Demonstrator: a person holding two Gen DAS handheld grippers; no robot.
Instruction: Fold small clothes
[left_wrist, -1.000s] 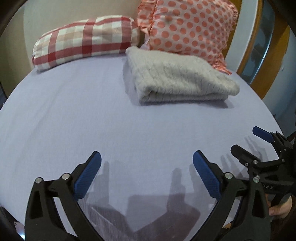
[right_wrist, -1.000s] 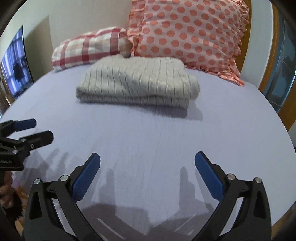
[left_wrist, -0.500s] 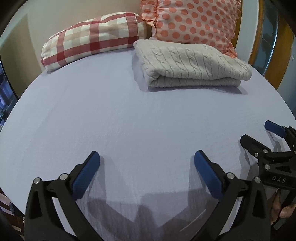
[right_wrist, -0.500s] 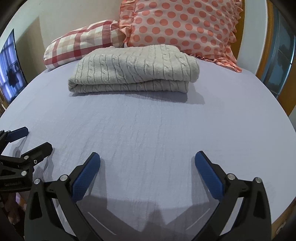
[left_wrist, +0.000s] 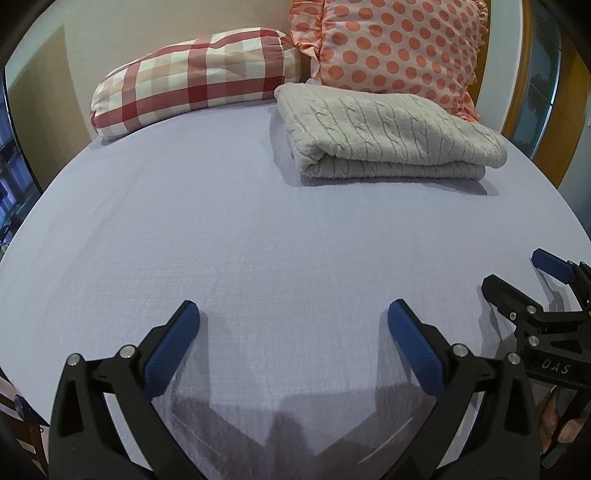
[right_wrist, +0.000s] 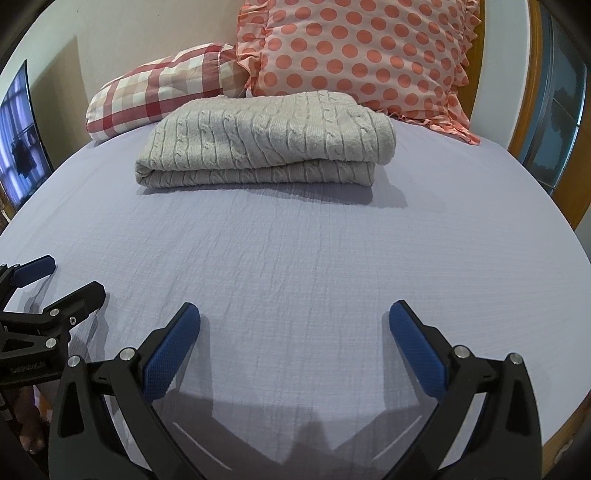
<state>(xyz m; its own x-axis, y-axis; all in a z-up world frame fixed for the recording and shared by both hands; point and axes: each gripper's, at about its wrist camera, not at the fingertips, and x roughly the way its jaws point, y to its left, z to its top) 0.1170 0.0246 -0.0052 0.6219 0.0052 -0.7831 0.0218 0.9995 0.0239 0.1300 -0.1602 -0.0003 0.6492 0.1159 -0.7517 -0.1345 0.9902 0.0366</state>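
Observation:
A folded cream cable-knit sweater (left_wrist: 388, 136) lies on the lilac bed sheet (left_wrist: 221, 240) near the pillows; it also shows in the right wrist view (right_wrist: 266, 144). My left gripper (left_wrist: 293, 321) is open and empty, low over the sheet near the bed's front edge, well short of the sweater. My right gripper (right_wrist: 294, 321) is open and empty, also over the front part of the sheet (right_wrist: 295, 258). Each gripper shows at the edge of the other's view: the right one (left_wrist: 517, 273), the left one (right_wrist: 70, 277).
A red-and-white checked pillow (left_wrist: 192, 77) and a coral polka-dot pillow (left_wrist: 391, 44) lean against the wall behind the sweater. A wooden frame (right_wrist: 528, 92) stands at the right. A dark window or screen (right_wrist: 22, 129) is at the far left.
Both grippers have drawn back toward the front edge and dropped lower, so the sweater is seen at a flatter angle. Both stayed open; the sweater has not moved.

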